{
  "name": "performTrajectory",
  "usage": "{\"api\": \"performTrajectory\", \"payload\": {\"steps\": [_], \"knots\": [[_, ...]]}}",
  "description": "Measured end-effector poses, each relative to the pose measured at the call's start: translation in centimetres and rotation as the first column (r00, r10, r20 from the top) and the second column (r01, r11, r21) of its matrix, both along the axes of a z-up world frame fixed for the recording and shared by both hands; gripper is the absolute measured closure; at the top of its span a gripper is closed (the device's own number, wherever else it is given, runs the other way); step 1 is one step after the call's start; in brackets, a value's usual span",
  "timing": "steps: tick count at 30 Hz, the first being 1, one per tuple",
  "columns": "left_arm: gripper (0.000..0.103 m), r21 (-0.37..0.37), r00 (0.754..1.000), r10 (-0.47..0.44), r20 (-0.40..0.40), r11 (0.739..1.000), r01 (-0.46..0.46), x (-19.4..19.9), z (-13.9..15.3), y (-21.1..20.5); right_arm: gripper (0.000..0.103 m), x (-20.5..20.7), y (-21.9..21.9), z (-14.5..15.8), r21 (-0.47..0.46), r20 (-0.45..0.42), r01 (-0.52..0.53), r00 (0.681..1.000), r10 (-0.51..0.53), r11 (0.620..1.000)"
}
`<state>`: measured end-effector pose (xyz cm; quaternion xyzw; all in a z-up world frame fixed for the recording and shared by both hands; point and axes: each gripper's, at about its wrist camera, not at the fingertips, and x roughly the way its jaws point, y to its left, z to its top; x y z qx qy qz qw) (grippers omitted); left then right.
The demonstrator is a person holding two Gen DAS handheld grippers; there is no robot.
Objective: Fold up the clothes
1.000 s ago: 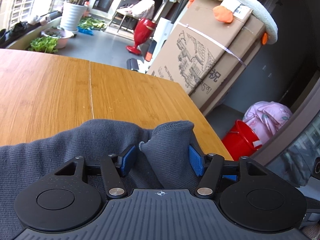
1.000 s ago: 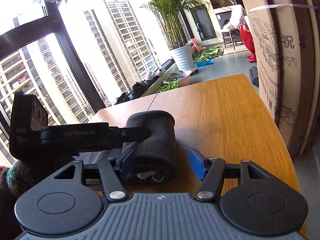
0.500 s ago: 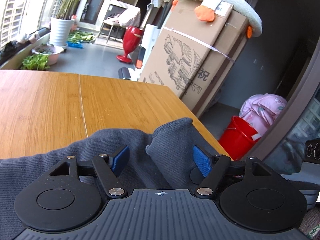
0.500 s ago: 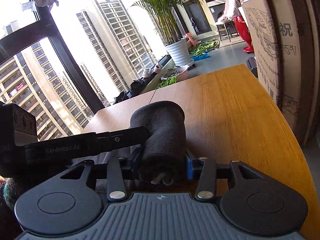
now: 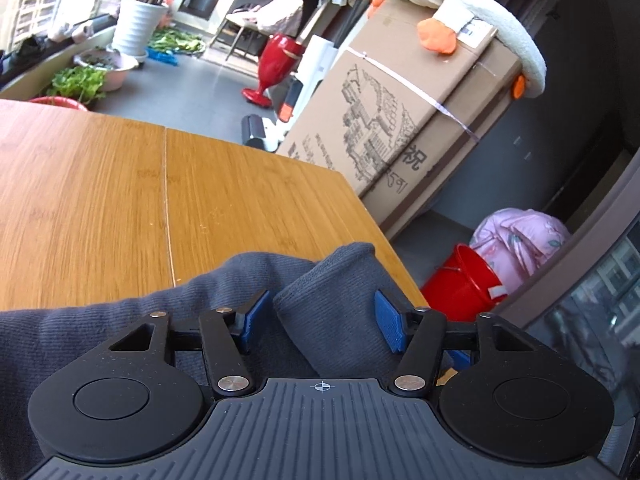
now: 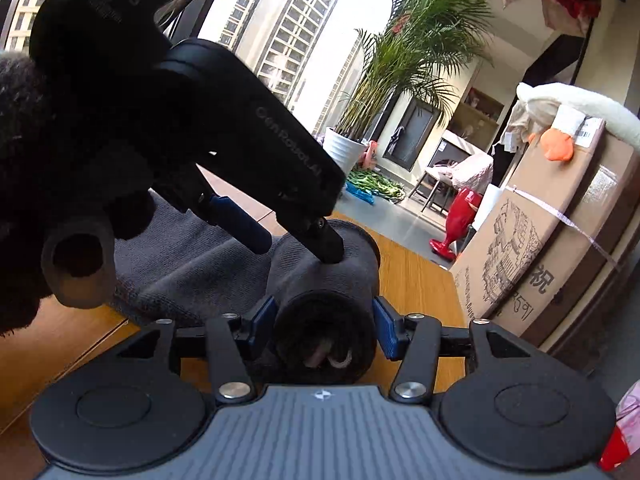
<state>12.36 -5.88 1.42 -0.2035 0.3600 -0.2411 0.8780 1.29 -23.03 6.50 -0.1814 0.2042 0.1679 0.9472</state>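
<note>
A dark grey garment point(image 5: 332, 312) lies on the wooden table point(image 5: 100, 200), its right end rolled into a thick tube near the table's right edge. My left gripper point(image 5: 320, 320) is open and straddles that tube from above. In the right wrist view one left fingertip point(image 6: 332, 250) presses on top of the roll point(image 6: 320, 276). My right gripper point(image 6: 324, 326) is shut on the roll's near end, with a blue pad against each side. The rest of the garment spreads out flat to the left, behind the left gripper.
The table's right edge point(image 5: 372, 216) runs close beside the roll. Beyond it stand a large cardboard box point(image 5: 400, 128), a red bucket point(image 5: 460, 284) and a pink bundle point(image 5: 520, 240). A fuzzy dark sleeve point(image 6: 24, 160) holds the left gripper. A potted palm point(image 6: 344, 152) stands far back.
My right gripper was open beside the roll, then shut on its end. Its view has since swung up and right, closer under the left gripper. The left gripper stayed open over the roll.
</note>
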Motion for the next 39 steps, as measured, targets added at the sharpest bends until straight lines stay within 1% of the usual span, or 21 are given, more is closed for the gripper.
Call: {"api": "performTrajectory", "payload": {"steps": [2, 3, 4, 5, 7, 9, 12, 14, 17, 18, 19, 20, 21, 22, 24, 25, 27, 28, 30, 33, 39], "knots": [[0.038, -0.017, 1.000, 0.013, -0.020, 1.000, -0.013, 0.2, -0.6, 0.9, 0.048, 0.6, -2.0, 1.2, 0.171, -0.064, -0.010, 0.998, 0.021, 0.985], [0.038, -0.022, 1.000, 0.017, -0.024, 1.000, -0.017, 0.2, -0.8, 1.1, 0.048, 0.9, -2.8, 1.6, 0.234, -0.087, -0.005, 0.996, 0.026, 0.972], [0.037, -0.023, 1.000, 0.019, -0.025, 1.000, -0.020, 0.2, -0.8, 1.1, 0.050, 1.3, -3.3, 1.9, 0.272, -0.102, 0.003, 0.994, 0.025, 0.962], [0.037, -0.024, 0.999, 0.021, -0.025, 0.999, -0.022, 0.2, -0.9, 1.2, 0.055, 1.6, -3.5, 1.9, 0.295, -0.111, 0.010, 0.994, 0.024, 0.955], [0.037, -0.026, 0.999, 0.026, -0.025, 0.999, -0.026, 0.1, -1.0, 1.3, 0.056, 2.1, -3.1, 1.4, 0.288, -0.110, 0.017, 0.994, 0.016, 0.958], [0.036, -0.027, 0.999, 0.037, -0.021, 0.999, -0.038, -0.3, -0.7, 1.6, 0.056, 2.4, -2.2, 0.7, 0.244, -0.109, 0.019, 0.994, 0.008, 0.970], [0.039, -0.016, 0.999, 0.050, 0.004, 0.999, -0.050, -2.2, 0.1, 2.7, 0.055, 2.2, -1.3, -0.6, 0.177, -0.106, 0.024, 0.994, -0.005, 0.984], [0.038, -0.014, 0.998, 0.062, 0.019, 0.998, -0.061, -4.3, 0.3, 4.0, 0.055, 1.7, -1.4, -1.2, 0.169, -0.105, 0.032, 0.994, -0.014, 0.985], [0.031, -0.008, 0.996, 0.094, 0.003, 0.996, -0.094, -6.6, -0.2, 6.3, 0.056, 1.7, -1.5, -1.0, 0.184, -0.114, 0.048, 0.993, -0.027, 0.982], [0.032, 0.002, 0.995, 0.104, -0.002, 0.995, -0.104, -6.8, -0.5, 7.1, 0.056, 1.3, -1.6, -1.0, 0.182, -0.113, 0.050, 0.993, -0.029, 0.982], [0.034, 0.009, 0.994, 0.110, -0.004, 0.994, -0.110, -6.8, -0.8, 7.9, 0.056, 0.6, -1.8, -1.0, 0.175, -0.108, 0.047, 0.994, -0.028, 0.983], [0.046, 0.017, 0.993, 0.117, -0.006, 0.993, -0.117, -6.9, -1.1, 8.7, 0.057, 0.0, -1.9, -1.0, 0.169, -0.103, 0.043, 0.994, -0.026, 0.985], [0.049, 0.023, 0.992, 0.123, -0.006, 0.992, -0.123, -6.8, -1.2, 9.4, 0.057, -0.5, -1.8, -1.0, 0.162, -0.096, 0.035, 0.995, -0.020, 0.986], [0.049, 0.029, 0.991, 0.134, -0.005, 0.991, -0.133, -6.5, -1.1, 9.8, 0.057, -1.0, -1.5, -1.0, 0.149, -0.085, 0.024, 0.996, -0.011, 0.989], [0.046, 0.051, 0.990, 0.142, -0.004, 0.989, -0.141, -5.6, -1.0, 9.9, 0.057, -1.8, -0.7, -1.1, 0.106, -0.060, 0.007, 0.998, 0.000, 0.994], [0.044, 0.061, 0.992, 0.127, -0.003, 0.990, -0.126, -5.2, -0.9, 9.6, 0.057, -2.2, 0.0, -1.1, 0.075, -0.039, 0.006, 0.999, -0.003, 0.997], [0.030, 0.081, 0.996, 0.088, 0.004, 0.993, -0.088, -4.8, -0.7, 8.6, 0.057, -2.0, 0.6, -0.9, 0.060, -0.026, 0.025, 0.999, -0.023, 0.998], [0.029, 0.091, 0.997, 0.071, 0.008, 0.993, -0.072, -4.8, -0.7, 8.2, 0.056, -1.6, 0.8, -0.8, 0.063, -0.025, 0.038, 0.999, -0.037, 0.997], [0.027, 0.099, 0.999, 0.044, 0.013, 0.994, -0.045, -5.0, -0.6, 7.5, 0.055, -0.5, 0.9, -0.6, 0.082, -0.045, 0.070, 0.997, -0.067, 0.994], [0.025, 0.063, 0.999, 0.036, -0.001, 0.997, -0.036, -5.3, -0.8, 7.7, 0.053, 0.0, 1.2, -0.7, 0.082, -0.051, 0.087, 0.995, -0.083, 0.993], [0.027, 0.009, 0.997, 0.060, -0.045, 0.998, -0.060, -4.9, -0.6, 8.5, 0.051, 0.3, 1.8, -1.2, 0.064, -0.046, 0.106, 0.994, -0.103, 0.992]]}}
